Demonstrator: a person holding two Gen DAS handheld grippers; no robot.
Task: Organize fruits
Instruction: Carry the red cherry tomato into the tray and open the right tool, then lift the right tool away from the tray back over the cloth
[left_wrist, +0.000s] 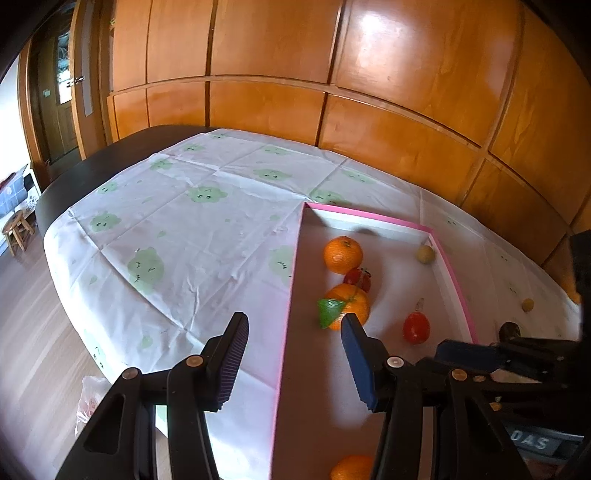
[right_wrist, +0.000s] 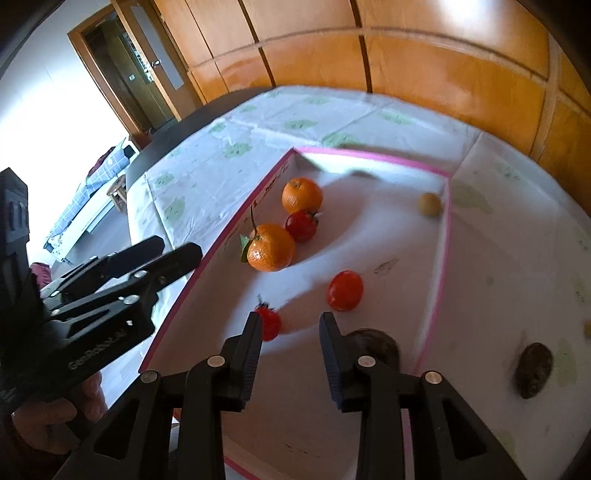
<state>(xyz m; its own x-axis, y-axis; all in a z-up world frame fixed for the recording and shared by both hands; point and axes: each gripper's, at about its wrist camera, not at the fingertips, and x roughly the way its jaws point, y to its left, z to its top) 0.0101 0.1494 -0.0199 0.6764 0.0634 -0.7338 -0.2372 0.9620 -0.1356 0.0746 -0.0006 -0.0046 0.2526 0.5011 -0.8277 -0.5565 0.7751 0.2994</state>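
Note:
A pink-rimmed white box lies on the table. Inside are an orange, a leafed orange, a red tomato, another red fruit, a small red one, a yellowish fruit and a dark brown fruit. A third orange sits at the box's near end. My left gripper is open and empty over the box's left rim. My right gripper is open and empty above the box.
A dark brown fruit and a small yellow fruit lie on the patterned tablecloth right of the box. Wooden wall panels stand behind the table. The floor and a stool are to the left.

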